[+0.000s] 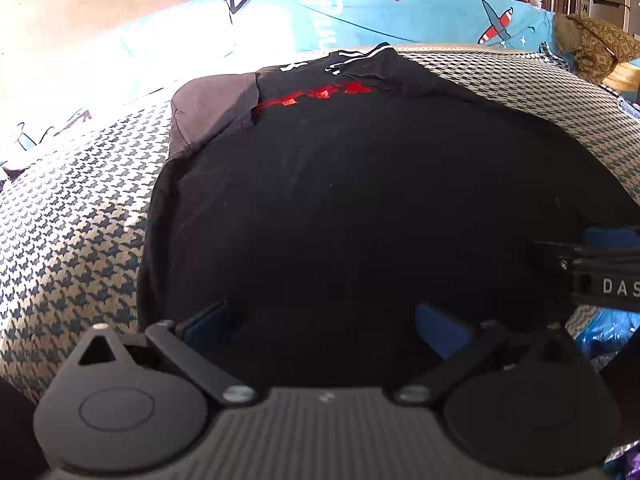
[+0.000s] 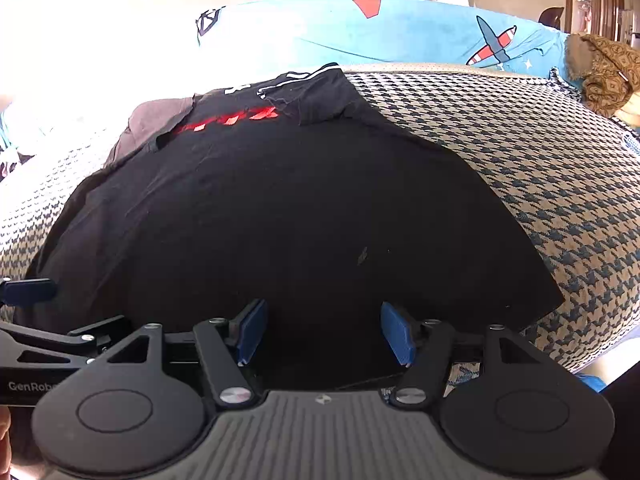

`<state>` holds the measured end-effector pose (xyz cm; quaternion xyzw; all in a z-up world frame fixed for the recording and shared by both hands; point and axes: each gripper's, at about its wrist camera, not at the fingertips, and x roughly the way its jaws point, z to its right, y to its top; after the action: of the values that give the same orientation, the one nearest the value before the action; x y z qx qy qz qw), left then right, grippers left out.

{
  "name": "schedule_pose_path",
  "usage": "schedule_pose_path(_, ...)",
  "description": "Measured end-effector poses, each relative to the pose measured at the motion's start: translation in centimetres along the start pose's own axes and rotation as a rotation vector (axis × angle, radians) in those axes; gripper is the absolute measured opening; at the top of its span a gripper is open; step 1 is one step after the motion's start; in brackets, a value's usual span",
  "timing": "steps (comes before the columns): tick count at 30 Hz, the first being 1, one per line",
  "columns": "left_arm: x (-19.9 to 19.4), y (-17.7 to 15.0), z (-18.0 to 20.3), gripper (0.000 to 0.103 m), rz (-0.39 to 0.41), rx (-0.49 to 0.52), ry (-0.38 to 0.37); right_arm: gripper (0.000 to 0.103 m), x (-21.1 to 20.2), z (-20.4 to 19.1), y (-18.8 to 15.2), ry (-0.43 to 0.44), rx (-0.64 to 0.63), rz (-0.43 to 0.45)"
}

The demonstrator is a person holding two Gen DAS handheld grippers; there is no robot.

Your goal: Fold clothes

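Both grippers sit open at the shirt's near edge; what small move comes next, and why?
Probably close both on the near hem: the left gripper and right gripper are open over the black shirt, which lies flat on the houndstooth cover, ungrasped.

Both tools look alike: the left gripper [image 1: 324,326] and the right gripper [image 2: 322,330] each have a grey ribbed body, two round black discs, black linkage arms with silver screws, and blue pads [image 2: 251,330] on the jaws. White lettering reads "DAS" and "GenRob" on their sides.
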<state>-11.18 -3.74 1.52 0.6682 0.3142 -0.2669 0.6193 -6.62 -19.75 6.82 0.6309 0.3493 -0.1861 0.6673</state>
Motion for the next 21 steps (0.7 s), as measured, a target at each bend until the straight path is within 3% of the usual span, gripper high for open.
schedule_pose_path(13,-0.3,-0.7,0.2,0.103,-0.034,0.037,0.000,0.063,-0.8,2.1,-0.7,0.041,0.082,-0.072)
schedule_pose_path(21,-1.2,-0.9,0.7,0.103,-0.022,0.054,-0.028,0.063,-2.6,5.5,-1.2,0.021,0.230,-0.015)
